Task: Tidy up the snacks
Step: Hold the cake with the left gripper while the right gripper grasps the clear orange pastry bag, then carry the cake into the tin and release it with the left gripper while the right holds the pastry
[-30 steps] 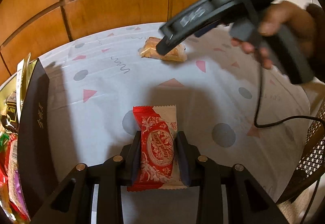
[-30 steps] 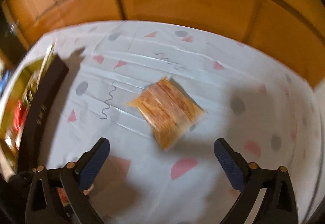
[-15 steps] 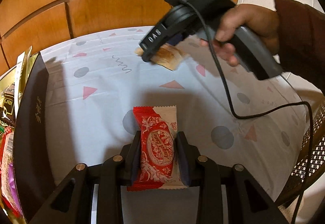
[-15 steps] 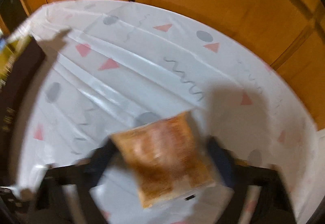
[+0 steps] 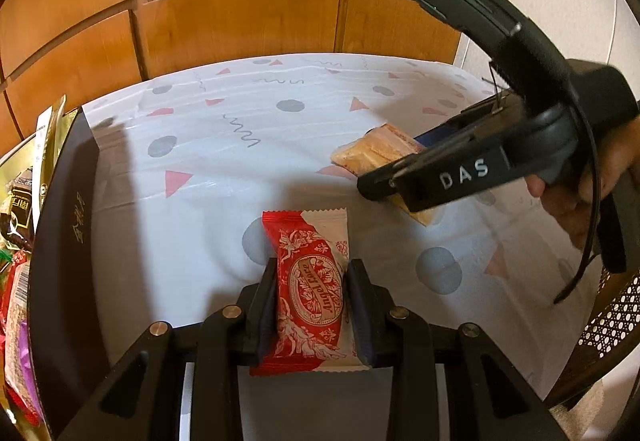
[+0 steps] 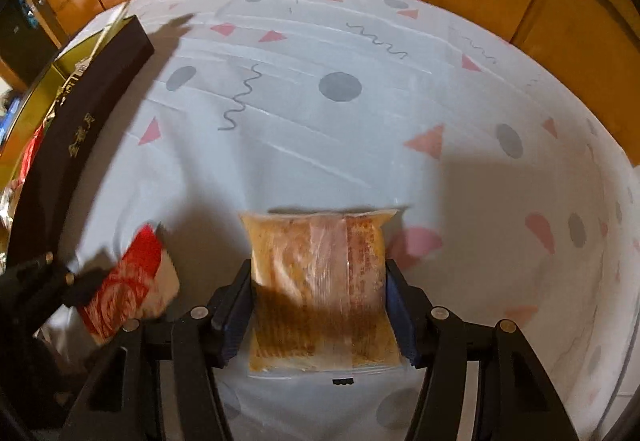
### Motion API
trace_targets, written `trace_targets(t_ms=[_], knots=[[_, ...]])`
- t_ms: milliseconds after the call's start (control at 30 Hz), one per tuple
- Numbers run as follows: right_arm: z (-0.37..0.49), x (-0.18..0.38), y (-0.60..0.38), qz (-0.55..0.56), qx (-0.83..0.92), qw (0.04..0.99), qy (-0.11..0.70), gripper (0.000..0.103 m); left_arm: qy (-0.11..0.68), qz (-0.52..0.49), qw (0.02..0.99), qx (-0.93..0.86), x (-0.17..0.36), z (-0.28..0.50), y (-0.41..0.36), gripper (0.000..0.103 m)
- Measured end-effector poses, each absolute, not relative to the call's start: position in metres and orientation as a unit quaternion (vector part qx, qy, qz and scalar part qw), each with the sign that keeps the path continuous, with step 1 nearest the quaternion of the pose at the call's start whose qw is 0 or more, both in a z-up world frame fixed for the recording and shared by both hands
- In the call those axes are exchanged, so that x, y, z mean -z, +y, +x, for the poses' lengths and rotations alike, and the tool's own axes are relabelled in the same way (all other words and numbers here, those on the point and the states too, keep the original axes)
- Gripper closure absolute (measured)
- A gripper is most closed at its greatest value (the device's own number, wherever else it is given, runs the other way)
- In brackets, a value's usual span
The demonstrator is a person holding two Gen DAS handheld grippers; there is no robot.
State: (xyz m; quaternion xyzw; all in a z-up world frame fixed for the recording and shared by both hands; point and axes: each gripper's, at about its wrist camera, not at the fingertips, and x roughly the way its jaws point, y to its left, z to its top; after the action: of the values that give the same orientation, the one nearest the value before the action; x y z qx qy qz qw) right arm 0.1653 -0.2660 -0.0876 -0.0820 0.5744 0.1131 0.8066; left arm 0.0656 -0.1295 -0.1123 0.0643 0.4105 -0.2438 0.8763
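A red and white snack packet (image 5: 306, 237) sits upright between the pads of my left gripper (image 5: 312, 267), which is shut on it over the patterned tablecloth (image 5: 224, 169). The right wrist view shows that packet (image 6: 128, 281) at lower left. My right gripper (image 6: 318, 269) is shut on a clear packet of orange snacks (image 6: 316, 245), its pads pressing both long sides. From the left wrist view, the right gripper (image 5: 384, 185) reaches in from the right with the orange packet (image 5: 372, 153) in its fingers, a hand behind it.
A black box (image 5: 60, 209) holding several wrapped snacks (image 5: 16, 261) stands along the table's left side, its wall (image 6: 80, 113) also in the right wrist view. Wooden panels (image 5: 240, 21) rise behind the table. A cane chair (image 5: 608, 325) is at the lower right.
My right gripper came down around the orange packet, shut on it and carried it nearer and rightward in the left wrist view. The left gripper and red packet stayed put.
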Motion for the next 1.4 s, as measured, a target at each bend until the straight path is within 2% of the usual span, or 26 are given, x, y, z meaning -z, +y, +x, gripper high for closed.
trace_targets(t_ms=[267,467,900,1400], knots=[[0.136,0.085,-0.263,-0.108,-0.120,0.823,0.544,0.040,0.433,0.060,0.868,0.234,0.101,0.063,-0.127,0.071],[0.140,0.090,-0.258,-0.131,-0.123,0.830,0.528,0.039,0.413,0.039,0.877,0.244,0.069,0.045,-0.110,0.071],[0.142,0.093,-0.250,-0.149,-0.117,0.831,0.523,0.041,0.381,-0.043,0.921,0.074,0.001,0.050,-0.006,0.071],[0.138,0.093,-0.249,-0.170,-0.122,0.838,0.504,0.042,0.383,-0.050,0.922,-0.031,0.004,0.042,0.070,0.071]])
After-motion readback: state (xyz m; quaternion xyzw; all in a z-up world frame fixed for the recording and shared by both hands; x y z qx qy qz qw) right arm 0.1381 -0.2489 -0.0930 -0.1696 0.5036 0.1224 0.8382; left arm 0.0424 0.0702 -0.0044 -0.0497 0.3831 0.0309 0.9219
